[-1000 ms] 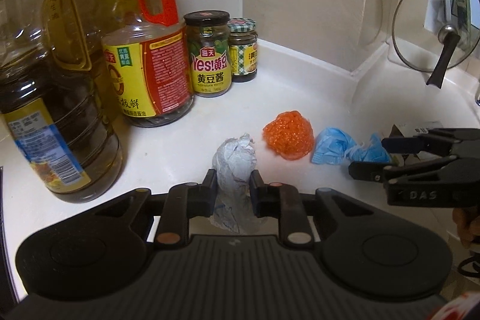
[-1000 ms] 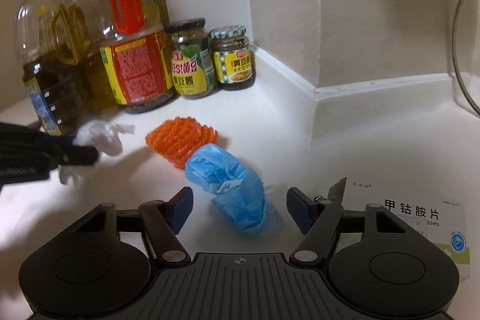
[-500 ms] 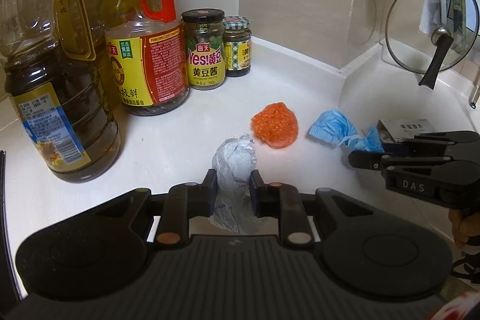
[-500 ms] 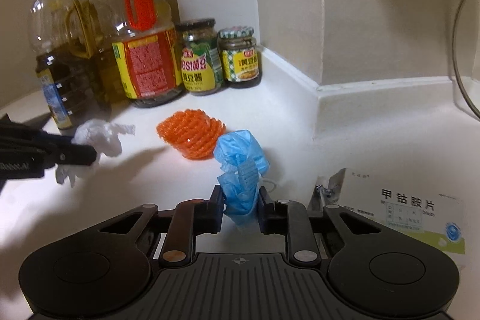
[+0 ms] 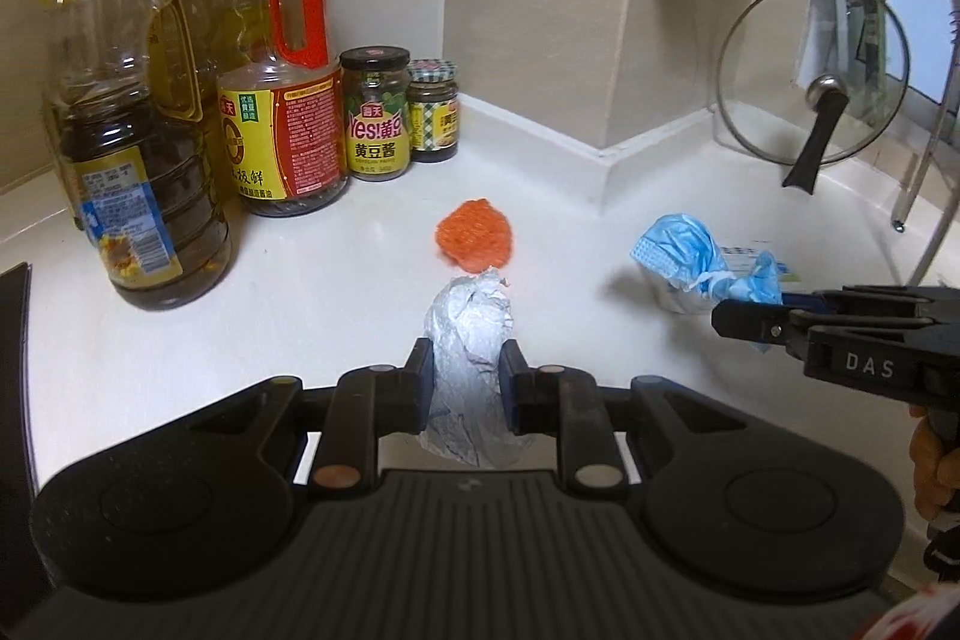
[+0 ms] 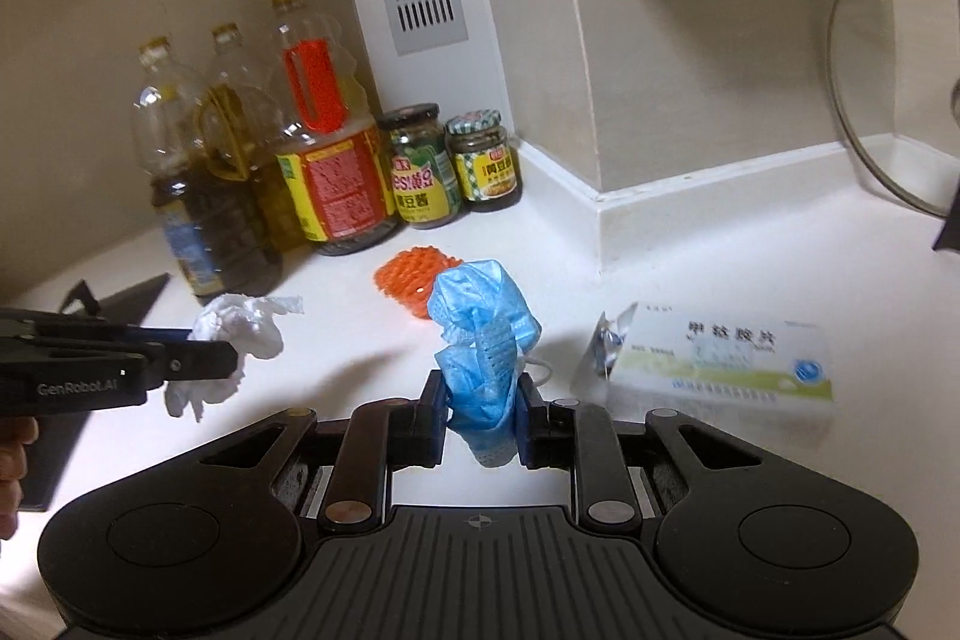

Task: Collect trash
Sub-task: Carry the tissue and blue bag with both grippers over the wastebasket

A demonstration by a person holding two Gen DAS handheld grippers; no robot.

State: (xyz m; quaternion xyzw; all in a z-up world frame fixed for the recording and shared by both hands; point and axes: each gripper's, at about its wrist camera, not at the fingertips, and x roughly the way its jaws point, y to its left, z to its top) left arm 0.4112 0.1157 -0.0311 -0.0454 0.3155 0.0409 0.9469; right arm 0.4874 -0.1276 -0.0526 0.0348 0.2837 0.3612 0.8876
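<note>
Two pieces of trash are already held, one in each tool. The left gripper [image 5: 465,388] is closed on a crumpled white paper tissue [image 5: 471,334], which is pinched near its lower half between the two pads, the wad standing up above them and a loose tail hanging below. The right gripper [image 6: 480,403] is clamped on a crumpled light-blue disposable face mask [image 6: 483,334], with a white ear loop trailing beside it. Both pieces appear to be lifted clear of the white kitchen countertop [image 5: 300,292], though how far cannot be told.

Both are judged very light, soft and compressible; little squeeze is needed, but thin edges may slip or tear free, so a hold through the bulk of the wad is to be preferred over a hold on a stray corner. The dangling loop could snag on nearby things.

An orange plastic mesh net, bunched into a flat pad [image 5: 475,235], is left lying on the counter, near the sauce jars and apart from both tools. It is judged light, springy and open-weave, best taken across its thickest fold. A white-and-green cardboard medicine box [image 6: 729,361] with a foil blister strip [image 6: 609,343] at its end lies to the right; it would be stiffer, and would be gripped across its short sides.
</note>
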